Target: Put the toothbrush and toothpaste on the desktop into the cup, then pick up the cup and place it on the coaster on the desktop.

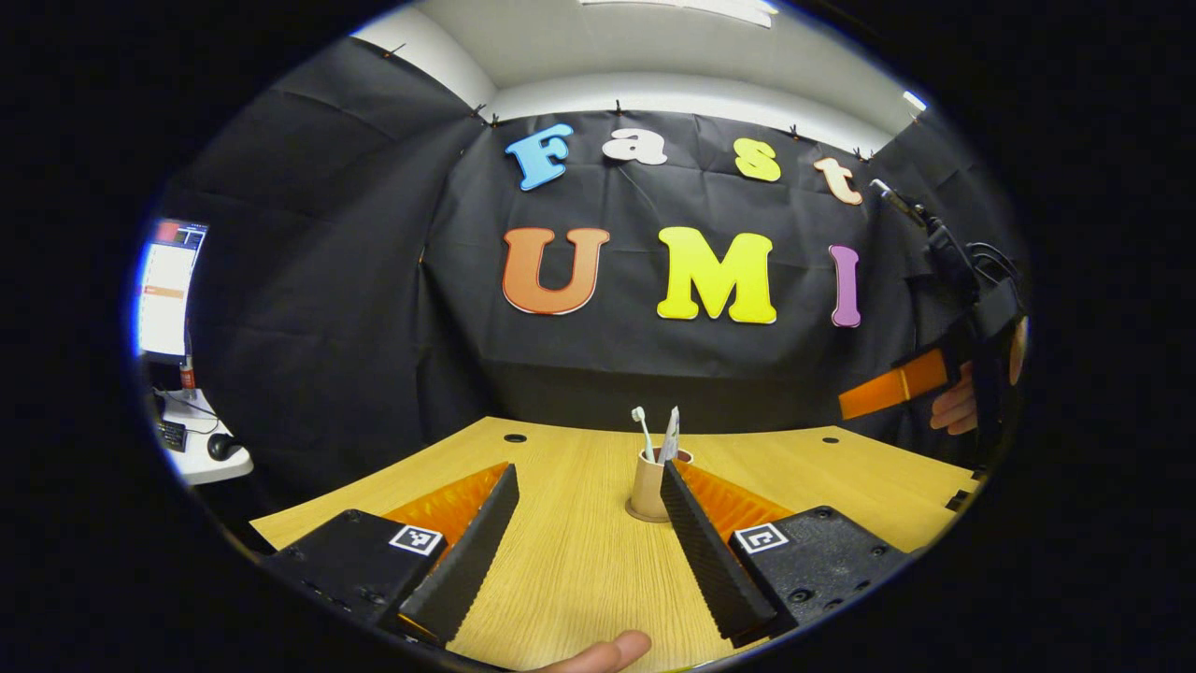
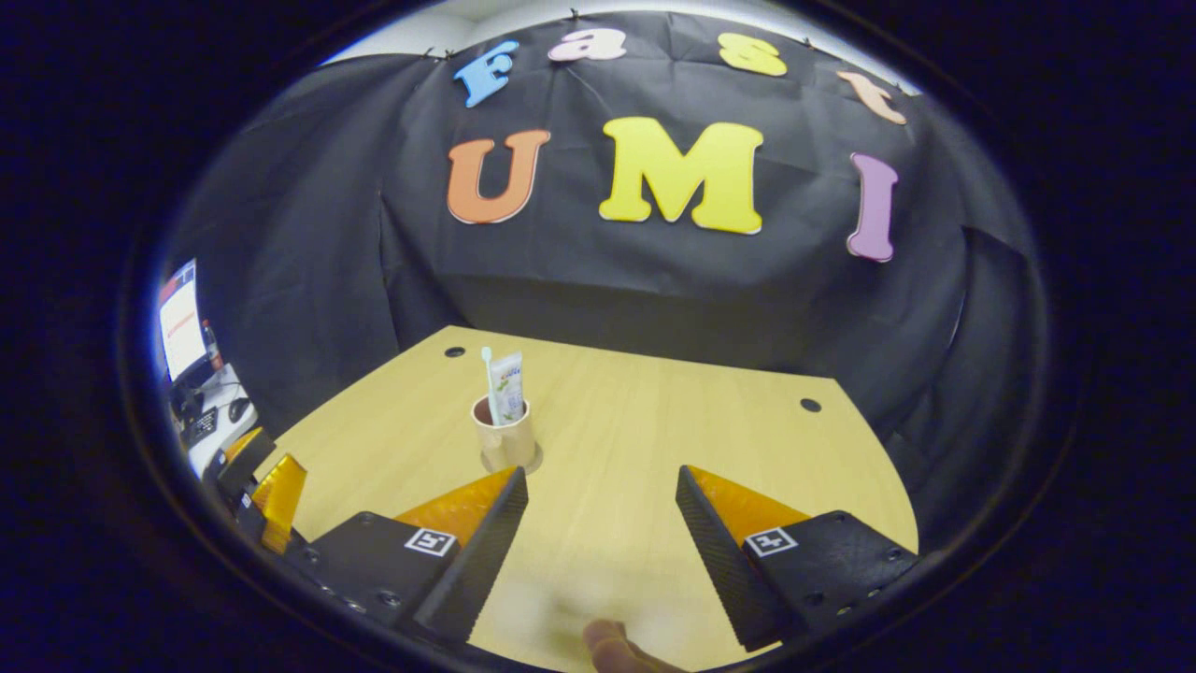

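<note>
1. Cup (image 1: 647, 486) placement: it stands upright on the coaster (image 1: 645, 513), toward the middle of the wooden surface (image 1: 579, 561). In the right gripper view the cup (image 2: 505, 439) sits on the coaster (image 2: 512, 465) left of centre, ahead of that claw's left finger.
2. Surface: pale wood grain, with small dark round holes near its far corners.
3. Left claw (image 1: 589, 486): fingers spread wide, nothing held. The cup shows just beside its right finger; contact cannot be determined.
4. Right claw (image 2: 603, 486): fingers spread wide, nothing held, clear of the cup. In the left gripper view this claw (image 1: 888, 388) appears at the far right, raised above the surface, gripped by a hand (image 1: 955, 404).
5. Toothpaste (image 2: 507, 388): tube standing in the cup, upper part above the rim; also seen in the left gripper view (image 1: 671, 436).
6. Toothbrush (image 1: 643, 432): standing in the cup beside the tube, head up; seen again in the right gripper view (image 2: 488, 379).
7. A fingertip (image 1: 598, 651) shows at the lower edge.
</note>
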Motion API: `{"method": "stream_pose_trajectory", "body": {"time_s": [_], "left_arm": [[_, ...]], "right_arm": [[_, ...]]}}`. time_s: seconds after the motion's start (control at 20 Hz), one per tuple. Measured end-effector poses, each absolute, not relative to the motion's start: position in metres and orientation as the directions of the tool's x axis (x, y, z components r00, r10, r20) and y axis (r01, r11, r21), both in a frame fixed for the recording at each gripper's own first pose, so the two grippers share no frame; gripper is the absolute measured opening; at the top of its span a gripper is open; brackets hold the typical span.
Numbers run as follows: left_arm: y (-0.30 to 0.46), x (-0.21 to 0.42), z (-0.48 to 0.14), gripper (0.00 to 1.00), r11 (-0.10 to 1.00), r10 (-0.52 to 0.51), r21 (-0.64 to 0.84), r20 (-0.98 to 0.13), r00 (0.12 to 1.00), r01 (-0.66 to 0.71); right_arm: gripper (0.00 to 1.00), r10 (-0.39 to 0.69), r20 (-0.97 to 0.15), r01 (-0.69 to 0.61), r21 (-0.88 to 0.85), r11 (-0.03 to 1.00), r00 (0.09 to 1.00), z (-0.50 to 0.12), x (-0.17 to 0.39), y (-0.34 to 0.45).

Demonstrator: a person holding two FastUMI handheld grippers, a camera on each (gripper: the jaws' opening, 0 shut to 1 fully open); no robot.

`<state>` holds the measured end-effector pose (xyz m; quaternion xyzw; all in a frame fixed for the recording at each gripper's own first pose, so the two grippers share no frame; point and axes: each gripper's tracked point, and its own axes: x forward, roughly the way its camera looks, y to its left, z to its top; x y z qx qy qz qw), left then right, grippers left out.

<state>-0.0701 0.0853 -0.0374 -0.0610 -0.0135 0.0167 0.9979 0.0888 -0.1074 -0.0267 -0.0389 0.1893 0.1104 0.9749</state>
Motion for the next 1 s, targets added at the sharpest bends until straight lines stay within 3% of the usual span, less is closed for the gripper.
{"method": "stream_pose_trajectory", "body": {"time_s": [0.45,0.8,1.0], "left_arm": [[0.014,-0.103,-0.003,0.98,0.993,-0.077,-0.091,0.056,0.995,0.082],[-0.02,-0.11,-0.02,0.98,0.989,-0.12,-0.085,-0.007,0.993,0.119],[-0.019,-0.113,-0.024,0.98,0.993,-0.091,-0.073,-0.015,0.996,0.089]], "right_arm": [[0.97,0.11,-0.131,-0.115,-0.036,0.993,0.985,-0.018,-0.011,-0.175],[0.97,0.054,-0.101,-0.048,0.062,0.997,0.993,-0.028,-0.022,-0.216],[0.95,0.109,-0.085,-0.105,0.053,0.993,0.99,-0.03,-0.029,-0.205]]}}
